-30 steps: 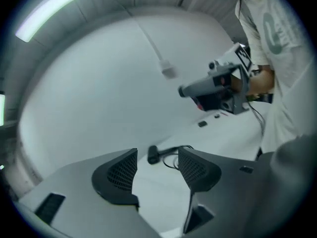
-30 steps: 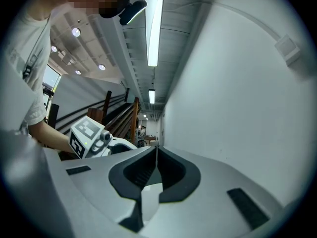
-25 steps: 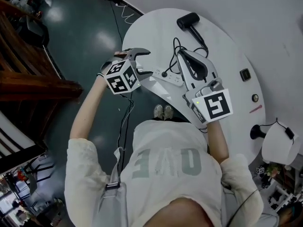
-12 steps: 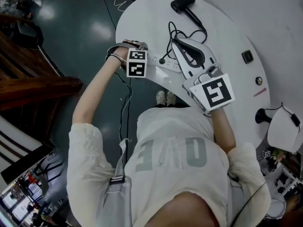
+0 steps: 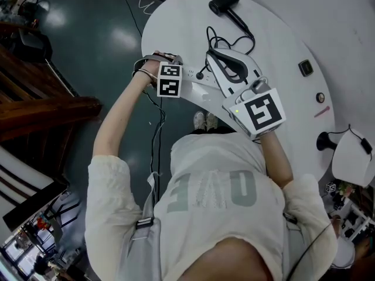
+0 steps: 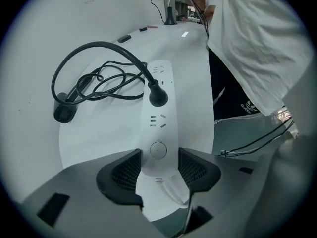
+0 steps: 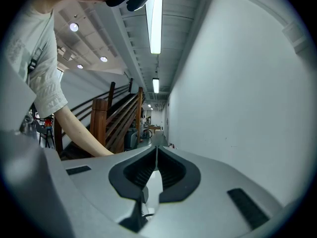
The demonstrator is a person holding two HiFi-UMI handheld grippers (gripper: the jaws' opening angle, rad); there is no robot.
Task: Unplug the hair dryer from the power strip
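Note:
A white power strip (image 5: 206,82) lies near the front edge of the round white table (image 5: 281,45). A black plug (image 6: 157,95) sits in one of its sockets. The plug's cable loops away to the black hair dryer (image 5: 224,3) at the table's far side. My left gripper (image 6: 158,162) points steeply down over the strip's switch end (image 6: 158,149). Its jaws have just been closing, and both pads now rest against the strip's sides. My right gripper (image 5: 214,54) hovers level over the strip and cable, shut and holding nothing.
The table's rim drops to a dark floor just left of the strip, where the strip's own cable (image 5: 157,130) hangs down. A white lamp-like object (image 5: 351,165) stands at the right. A small black block (image 5: 304,69) lies nearby. A wooden staircase (image 5: 41,107) is far left.
The left gripper dropped from above the table edge, tipped to point downward, and now straddles the strip's end. The right gripper has barely shifted.

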